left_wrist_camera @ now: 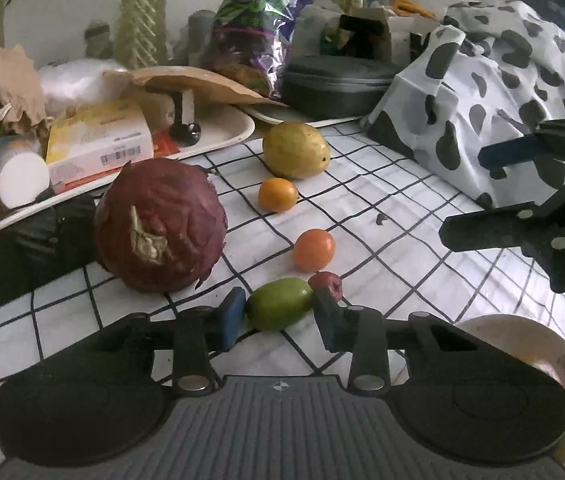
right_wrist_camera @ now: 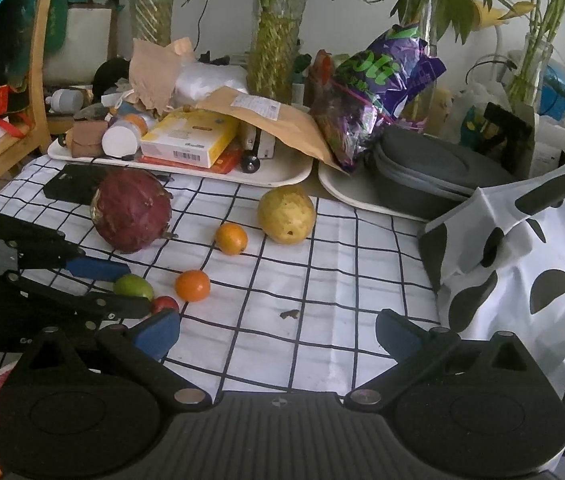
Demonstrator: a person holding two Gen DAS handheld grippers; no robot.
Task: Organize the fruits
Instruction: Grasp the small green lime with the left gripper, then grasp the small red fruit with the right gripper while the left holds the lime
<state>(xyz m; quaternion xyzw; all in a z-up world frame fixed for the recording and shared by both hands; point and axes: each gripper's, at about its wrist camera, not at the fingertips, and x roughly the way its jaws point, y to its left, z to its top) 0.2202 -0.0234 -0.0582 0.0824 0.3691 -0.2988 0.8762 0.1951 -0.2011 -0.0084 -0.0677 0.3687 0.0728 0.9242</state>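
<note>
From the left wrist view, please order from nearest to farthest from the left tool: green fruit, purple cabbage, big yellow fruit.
1. Green fruit, between the pads of the left tool.
2. Purple cabbage, farther back on the left.
3. Big yellow fruit, farthest, near the white tray.

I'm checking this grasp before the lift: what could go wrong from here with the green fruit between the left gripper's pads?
1. The left gripper pinches the oval green fruit by its ends, so it may squirt out.
2. The small red fruit sits right against the far fingertip and may get knocked away or caught.
3. An orange fruit lies just beyond and could be nudged into rolling across the checked cloth.
</note>
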